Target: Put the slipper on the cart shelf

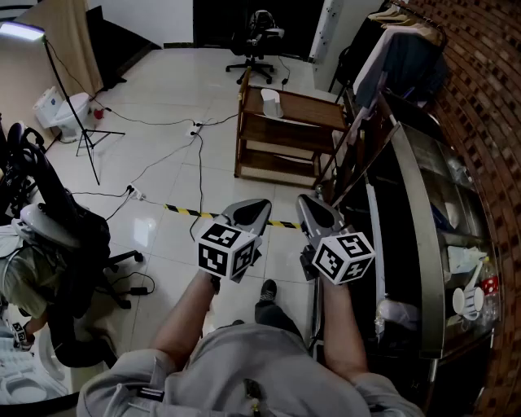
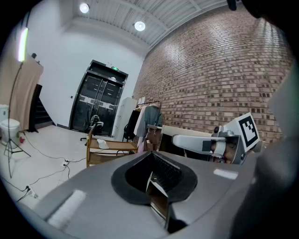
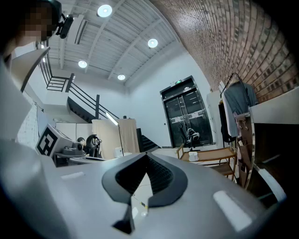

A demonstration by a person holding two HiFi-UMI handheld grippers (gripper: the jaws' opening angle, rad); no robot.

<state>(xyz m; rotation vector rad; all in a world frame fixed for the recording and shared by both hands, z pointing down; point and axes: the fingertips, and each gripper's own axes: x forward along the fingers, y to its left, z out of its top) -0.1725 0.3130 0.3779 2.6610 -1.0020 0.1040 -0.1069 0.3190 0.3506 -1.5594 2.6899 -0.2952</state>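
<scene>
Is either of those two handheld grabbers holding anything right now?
No, the left gripper and the right gripper both have their jaws together with nothing between them.

Bright ceiling lights (image 3: pixel 104 10), fisheye-warped edges

**Wooden cart on a tiled floor**

A wooden cart (image 1: pixel 281 134) is seen at the upper centre of the head view, standing on a pale tiled floor (image 1: pixel 163 98). Three shelves are shown, one above another. A small white object (image 1: pixel 271 103) is set on the top shelf near its left end. It may be the slipper, but it is too small to be told for certain. Black cables (image 1: pixel 199 171) are trailed over the tiles left of the cart. A yellow-and-black striped tape (image 1: pixel 183 211) is laid across the floor below it. An office chair (image 1: pixel 254 45) is placed at the top of the frame.
</scene>
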